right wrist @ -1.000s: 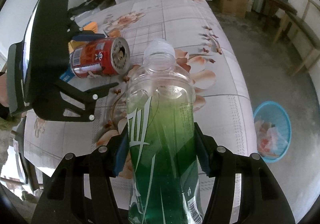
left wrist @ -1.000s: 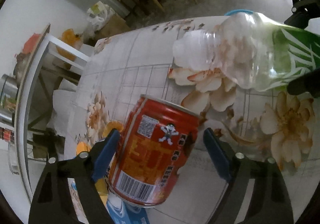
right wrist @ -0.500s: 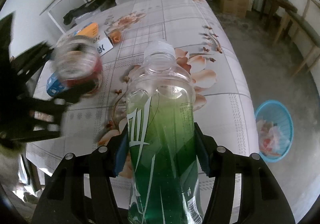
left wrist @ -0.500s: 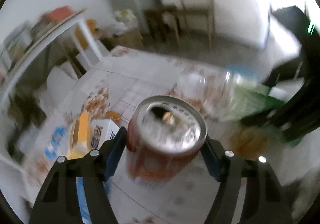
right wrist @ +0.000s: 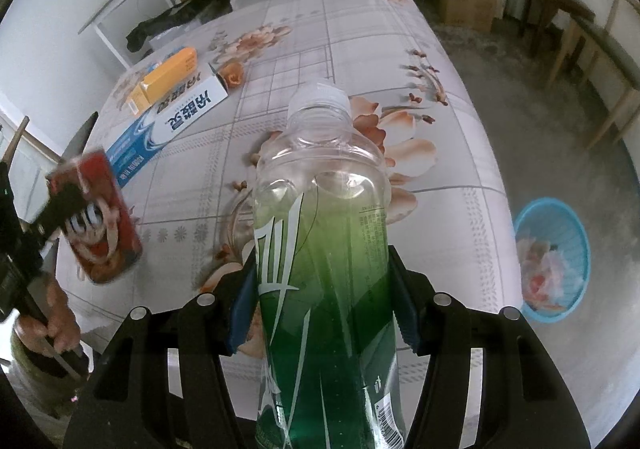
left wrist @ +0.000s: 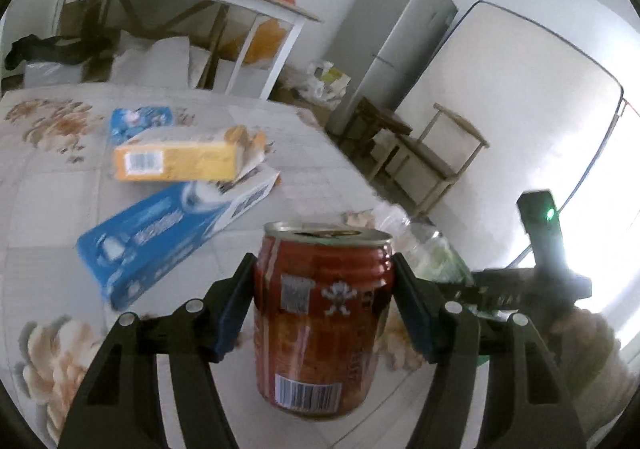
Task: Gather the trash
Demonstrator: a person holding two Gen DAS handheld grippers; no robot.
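I had a piece of trash in each tool. The left gripper [left wrist: 324, 289] pinched the red drink can [left wrist: 322, 321] by its ribbed shoulder, clear of the table, blue pads flat against both sides. The right gripper [right wrist: 322, 305] clamped the green-labelled plastic bottle [right wrist: 324, 249] at mid-body, cap pointing away over the floral tablecloth [right wrist: 440, 217].

My first worry was the can. The pads sat high on a smooth, round wall, and the can's opening [left wrist: 328, 235] faced up; if it tipped or slid, any leftover drink would have gone onto the cloth. I could not tell whether it was empty.

The bottle looked soft-walled, so it could have buckled and squirted out of the pads.

The blue wastebasket [right wrist: 554, 257] stood on the floor beyond the table edge, well apart from both tools. A release from too far out risked a bounce off its rim.

The yellow carton [left wrist: 176, 165] and blue toothpaste box [left wrist: 160, 237] lay on the table, easy to clip with a careless sweep.
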